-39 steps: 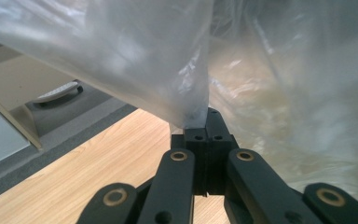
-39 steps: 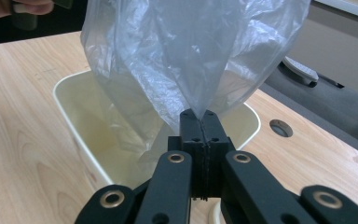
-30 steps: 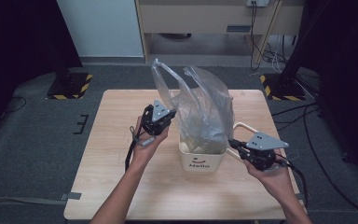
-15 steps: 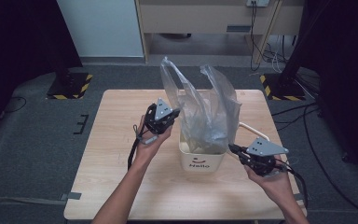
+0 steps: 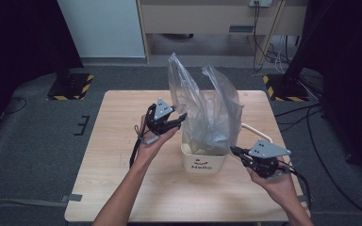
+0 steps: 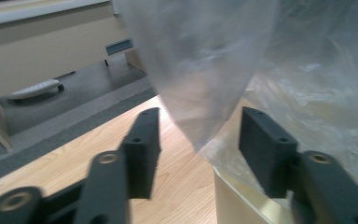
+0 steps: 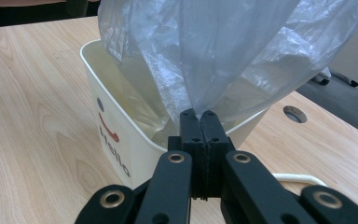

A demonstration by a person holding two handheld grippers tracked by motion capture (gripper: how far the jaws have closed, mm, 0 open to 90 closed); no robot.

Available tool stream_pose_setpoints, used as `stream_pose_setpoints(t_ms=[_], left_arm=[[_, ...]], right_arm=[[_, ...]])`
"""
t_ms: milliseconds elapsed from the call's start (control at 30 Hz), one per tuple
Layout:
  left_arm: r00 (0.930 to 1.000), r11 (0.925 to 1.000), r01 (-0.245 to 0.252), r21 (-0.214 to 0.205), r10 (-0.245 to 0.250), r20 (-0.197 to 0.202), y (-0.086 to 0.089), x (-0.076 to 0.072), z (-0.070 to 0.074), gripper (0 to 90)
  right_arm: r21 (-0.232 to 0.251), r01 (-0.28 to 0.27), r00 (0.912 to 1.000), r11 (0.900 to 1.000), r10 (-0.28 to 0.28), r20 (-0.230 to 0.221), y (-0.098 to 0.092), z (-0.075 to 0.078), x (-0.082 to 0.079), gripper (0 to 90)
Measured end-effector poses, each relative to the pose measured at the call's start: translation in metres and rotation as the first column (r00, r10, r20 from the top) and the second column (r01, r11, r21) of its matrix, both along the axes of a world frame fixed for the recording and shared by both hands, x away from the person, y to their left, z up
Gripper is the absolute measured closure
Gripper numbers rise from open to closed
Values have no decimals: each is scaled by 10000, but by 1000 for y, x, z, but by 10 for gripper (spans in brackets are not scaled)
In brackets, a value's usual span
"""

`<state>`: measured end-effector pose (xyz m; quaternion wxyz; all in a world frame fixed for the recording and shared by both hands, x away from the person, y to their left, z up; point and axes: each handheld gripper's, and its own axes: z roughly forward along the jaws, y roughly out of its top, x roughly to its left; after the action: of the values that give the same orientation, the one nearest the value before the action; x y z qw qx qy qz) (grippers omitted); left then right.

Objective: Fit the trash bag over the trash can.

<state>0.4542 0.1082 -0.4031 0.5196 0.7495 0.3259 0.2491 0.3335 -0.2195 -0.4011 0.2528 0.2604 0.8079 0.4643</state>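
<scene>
High view: right tool (image 5: 234, 150) pinches the plastic bag (image 5: 207, 113) over the bin (image 5: 202, 162); left tool (image 5: 181, 120), just opening, flanks it ungripped.

Table (image 5: 122, 188): light wood, on grey carpet
Floor tape (image 5: 70, 87): yellow-black hazard stripes, left and right of the table
Cabinet (image 5: 202, 19): beige, beyond the table
Cables (image 5: 275, 59): hanging beside the cabinet

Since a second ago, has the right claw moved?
No: the right claw stays at the right of the white bin, clamped on the plastic bag.
</scene>
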Motion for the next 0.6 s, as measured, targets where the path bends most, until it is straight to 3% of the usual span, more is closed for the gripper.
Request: stream_pose_setpoints(t_ms=[133, 200, 300, 500, 600], left_arm=[[9980, 9974, 601, -399, -607, -152, 0, 3, -2, 457], [9959, 9936, 895, -692, -899, -37, -1, 2, -1, 488], [9930, 9890, 1179, -897, -1178, 72, -2, 1, 1, 614], [9921, 9910, 1248, -481, -1239, 211, -5, 0, 3, 882], [9950, 9945, 981, -380, -974, 204, -5, -1, 3, 900]], right_arm=[[12, -75, 10000, 10000, 75, -1, 0, 0, 0, 900], [31, -135, 9999, 9999, 135, -12, 0, 0, -1, 900], [-22, -214, 9998, 9998, 214, 48, 0, 0, -1, 900], [-9, -291, 9996, 9996, 291, 42, 1, 0, -3, 900], [13, -273, 9996, 9996, 273, 68, 0, 0, -3, 900]])
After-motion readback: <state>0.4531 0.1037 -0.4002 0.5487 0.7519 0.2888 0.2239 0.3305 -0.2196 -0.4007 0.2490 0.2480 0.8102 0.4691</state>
